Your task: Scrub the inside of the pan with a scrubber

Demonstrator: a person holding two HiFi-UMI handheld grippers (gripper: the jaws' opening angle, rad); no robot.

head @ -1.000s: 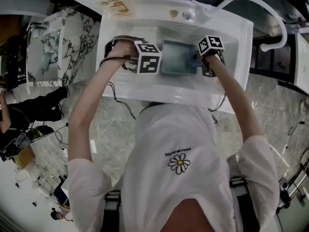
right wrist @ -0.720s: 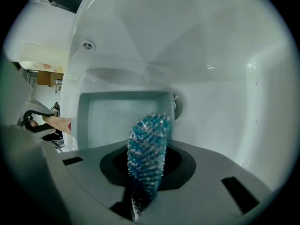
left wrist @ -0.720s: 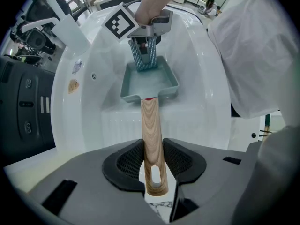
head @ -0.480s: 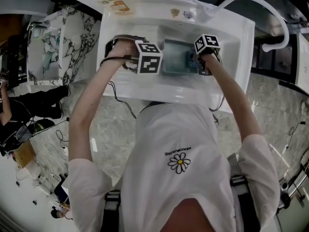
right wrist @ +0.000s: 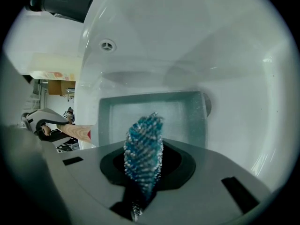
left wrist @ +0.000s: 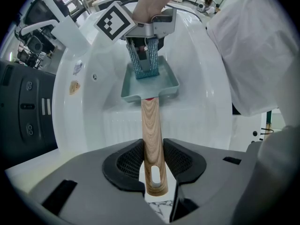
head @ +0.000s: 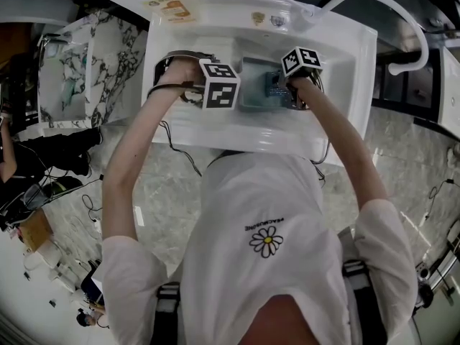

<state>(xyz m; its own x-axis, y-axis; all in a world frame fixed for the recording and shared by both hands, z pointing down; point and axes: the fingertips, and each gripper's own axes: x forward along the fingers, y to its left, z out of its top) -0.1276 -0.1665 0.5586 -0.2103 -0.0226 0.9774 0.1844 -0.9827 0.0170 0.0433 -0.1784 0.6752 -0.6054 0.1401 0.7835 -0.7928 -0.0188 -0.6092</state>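
Note:
A square grey-green pan [head: 253, 86] with a wooden handle [left wrist: 151, 121] sits in the white sink [head: 345, 63]. My left gripper [left wrist: 153, 161] is shut on the handle near its end and points steeply down. My right gripper [right wrist: 144, 168] is shut on a blue mesh scrubber [right wrist: 144, 146]. The scrubber hangs over the inside of the pan [right wrist: 183, 116]. In the left gripper view the scrubber [left wrist: 146, 62] reaches down into the pan [left wrist: 161, 86] from the far side. In the head view the right gripper's marker cube [head: 300, 60] stands over the pan's right part.
The sink's curved walls close in around the pan, with an overflow hole [right wrist: 107, 45] on the far wall. A white hose [head: 406, 27] arcs at the right. A marble counter [head: 86, 63] lies left of the sink. Another person [head: 43, 160] stands at the far left.
My right gripper has moved left across the pan with the scrubber in it. The left gripper and the pan handle have stayed in place.

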